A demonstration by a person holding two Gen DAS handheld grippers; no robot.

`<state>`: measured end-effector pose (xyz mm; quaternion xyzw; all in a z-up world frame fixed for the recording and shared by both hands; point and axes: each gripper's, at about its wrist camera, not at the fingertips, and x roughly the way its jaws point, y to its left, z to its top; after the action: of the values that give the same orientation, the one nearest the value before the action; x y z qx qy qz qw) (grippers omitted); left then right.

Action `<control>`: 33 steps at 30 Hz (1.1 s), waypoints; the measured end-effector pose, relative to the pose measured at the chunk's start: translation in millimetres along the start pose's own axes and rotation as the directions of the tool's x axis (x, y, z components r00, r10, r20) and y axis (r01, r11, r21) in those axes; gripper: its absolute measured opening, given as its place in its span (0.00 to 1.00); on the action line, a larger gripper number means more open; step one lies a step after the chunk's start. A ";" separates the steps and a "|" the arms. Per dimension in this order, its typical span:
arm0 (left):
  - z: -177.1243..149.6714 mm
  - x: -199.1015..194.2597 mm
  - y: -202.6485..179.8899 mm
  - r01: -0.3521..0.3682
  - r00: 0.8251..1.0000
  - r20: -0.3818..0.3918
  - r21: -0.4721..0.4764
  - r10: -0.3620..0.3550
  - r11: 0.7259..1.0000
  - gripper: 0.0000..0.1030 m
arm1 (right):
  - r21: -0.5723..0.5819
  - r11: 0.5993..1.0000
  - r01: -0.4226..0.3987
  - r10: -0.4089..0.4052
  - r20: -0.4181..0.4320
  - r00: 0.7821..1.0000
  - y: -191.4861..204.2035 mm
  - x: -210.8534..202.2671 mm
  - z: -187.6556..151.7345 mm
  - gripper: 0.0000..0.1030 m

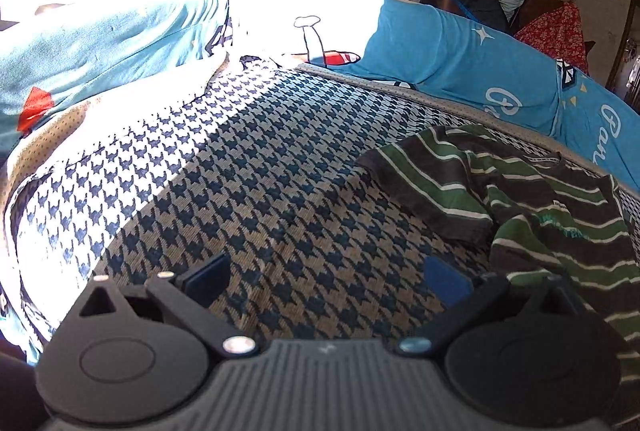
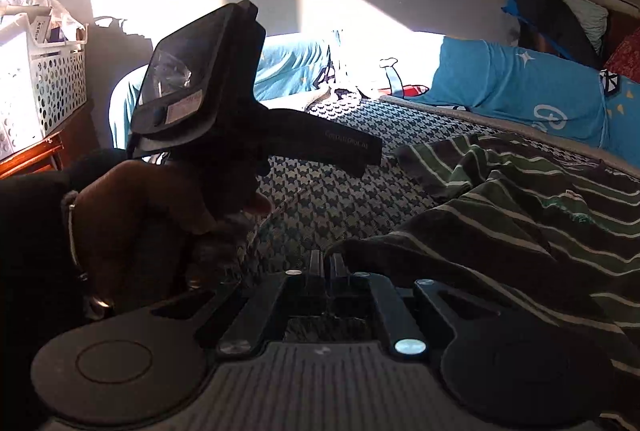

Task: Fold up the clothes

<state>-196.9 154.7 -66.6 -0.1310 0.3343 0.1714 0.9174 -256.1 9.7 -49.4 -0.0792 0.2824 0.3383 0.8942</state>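
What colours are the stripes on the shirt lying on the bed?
The shirt has green and dark grey stripes with thin white lines between. The left wrist view shows it best.

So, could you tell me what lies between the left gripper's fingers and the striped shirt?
Only bare houndstooth bedcover. In the left wrist view the open left gripper hovers over it, the striped shirt lying off to the right.

One striped shirt, right of the left gripper; two grippers, the right gripper included; one perforated basket; one bed.
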 end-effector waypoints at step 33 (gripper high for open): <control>-57.8 1.0 -117.7 0.188 0.980 -0.123 0.323 -0.156 0.928 1.00 | 0.623 0.473 0.623 -0.581 -0.311 0.752 -156.4 -97.4 -127.2 0.11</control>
<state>-181.7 27.7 -95.4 -0.0111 0.3889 0.0251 0.9209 -271.5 -205.8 -108.0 0.1583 0.3663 -0.1320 0.9074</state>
